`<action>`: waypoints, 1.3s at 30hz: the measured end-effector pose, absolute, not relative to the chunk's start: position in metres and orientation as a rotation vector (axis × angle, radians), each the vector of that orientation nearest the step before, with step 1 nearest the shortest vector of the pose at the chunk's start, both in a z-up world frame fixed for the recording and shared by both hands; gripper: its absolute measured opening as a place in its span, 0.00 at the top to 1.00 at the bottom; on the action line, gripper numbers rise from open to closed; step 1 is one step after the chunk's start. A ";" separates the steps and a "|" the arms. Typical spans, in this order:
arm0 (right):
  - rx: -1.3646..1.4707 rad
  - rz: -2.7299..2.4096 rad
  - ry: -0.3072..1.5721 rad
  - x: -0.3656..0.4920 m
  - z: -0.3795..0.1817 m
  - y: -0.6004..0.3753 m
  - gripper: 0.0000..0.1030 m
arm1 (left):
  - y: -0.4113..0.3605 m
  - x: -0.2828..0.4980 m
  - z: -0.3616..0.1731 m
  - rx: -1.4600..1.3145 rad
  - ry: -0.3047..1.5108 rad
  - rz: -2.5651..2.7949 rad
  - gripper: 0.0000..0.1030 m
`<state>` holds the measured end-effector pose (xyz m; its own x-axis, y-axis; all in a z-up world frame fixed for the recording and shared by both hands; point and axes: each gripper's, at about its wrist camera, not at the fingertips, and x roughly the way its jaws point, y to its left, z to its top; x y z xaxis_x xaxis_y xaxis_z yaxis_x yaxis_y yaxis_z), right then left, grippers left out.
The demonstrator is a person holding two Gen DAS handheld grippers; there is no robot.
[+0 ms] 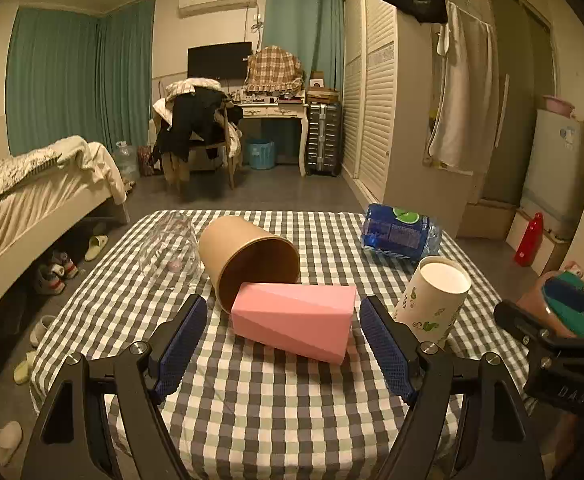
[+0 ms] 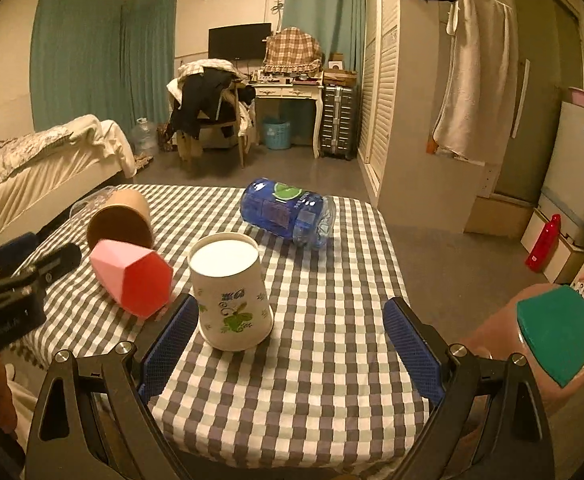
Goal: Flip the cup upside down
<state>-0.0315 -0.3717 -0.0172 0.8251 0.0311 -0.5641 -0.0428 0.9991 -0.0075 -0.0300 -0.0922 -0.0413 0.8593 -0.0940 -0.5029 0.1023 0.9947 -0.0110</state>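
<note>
A white paper cup [image 2: 231, 300] with green leaf print stands upside down on the checked table [image 2: 312, 360], just ahead of my open, empty right gripper [image 2: 292, 344] and close to its left finger. It also shows in the left wrist view [image 1: 432, 300]. A pink faceted cup [image 1: 294, 320] lies on its side between the fingers of my open left gripper [image 1: 283, 344]; it also shows in the right wrist view [image 2: 131, 280]. A brown paper cup [image 1: 247, 256] lies on its side behind it, touching it.
A clear glass [image 1: 169, 250] stands at the table's far left. A blue plastic bottle pack [image 2: 287, 212] lies at the far right side. The table edges drop to the floor; a bed [image 1: 31, 200] is to the left, a wardrobe [image 1: 376, 100] to the right.
</note>
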 end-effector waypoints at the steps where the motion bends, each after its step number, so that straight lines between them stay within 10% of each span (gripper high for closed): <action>1: -0.013 0.038 0.590 -0.030 -0.018 -0.372 0.09 | -0.094 -0.030 -0.043 0.021 0.526 -0.102 0.21; 11: -0.021 0.011 0.576 -0.030 -0.019 -0.370 0.06 | -0.091 -0.033 -0.044 0.012 0.524 -0.093 0.03; 39: -0.011 -0.026 0.579 -0.029 -0.020 -0.376 0.00 | -0.082 -0.026 -0.048 -0.007 0.552 -0.063 0.01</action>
<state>-0.0294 -0.3761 -0.0204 0.8365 -0.0274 -0.5473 0.0211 0.9996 -0.0177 -0.0259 -0.0820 -0.0482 0.8494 -0.0620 -0.5240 0.0582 0.9980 -0.0237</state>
